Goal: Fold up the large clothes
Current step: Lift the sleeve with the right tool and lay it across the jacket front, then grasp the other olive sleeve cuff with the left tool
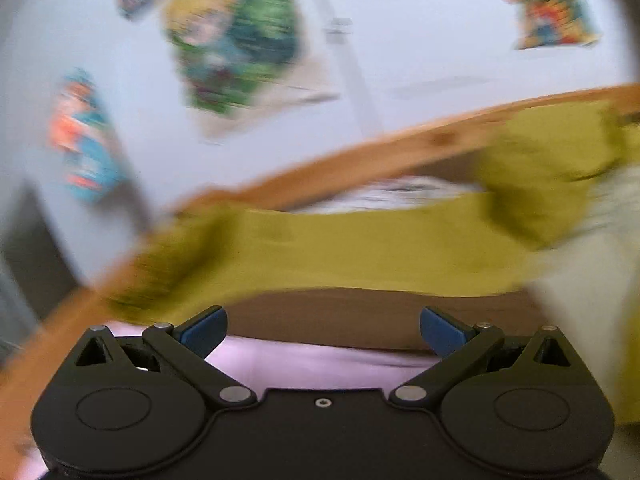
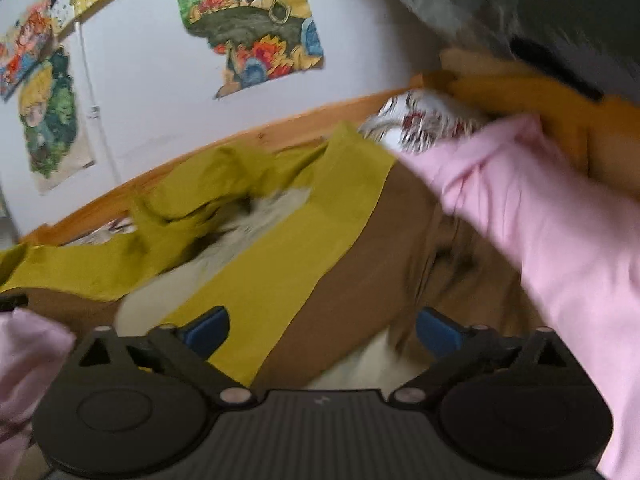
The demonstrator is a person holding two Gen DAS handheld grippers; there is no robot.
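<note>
A pale pink garment [image 2: 540, 216] runs down the right side of the right wrist view, with another part of it [image 2: 28, 364] at the lower left. In the left wrist view the pink garment [image 1: 316, 364] lies just below and behind the blue pads. My left gripper [image 1: 323, 330] stands open above it, nothing between its fingers. My right gripper [image 2: 322, 330] is also open, jaws wide, over a brown cloth [image 2: 360, 280] and a mustard-yellow cloth [image 2: 288, 264]. The pink garment passes beside its right finger, not between the pads.
A mustard-yellow cloth [image 1: 360, 248] lies bunched across the bed by a wooden frame rail [image 1: 360, 152]. White fabric [image 2: 248, 232] and a patterned cloth [image 2: 420, 124] lie among the pile. Colourful pictures [image 2: 248, 24] hang on the pale wall. A dark bundle [image 2: 520, 4] sits top right.
</note>
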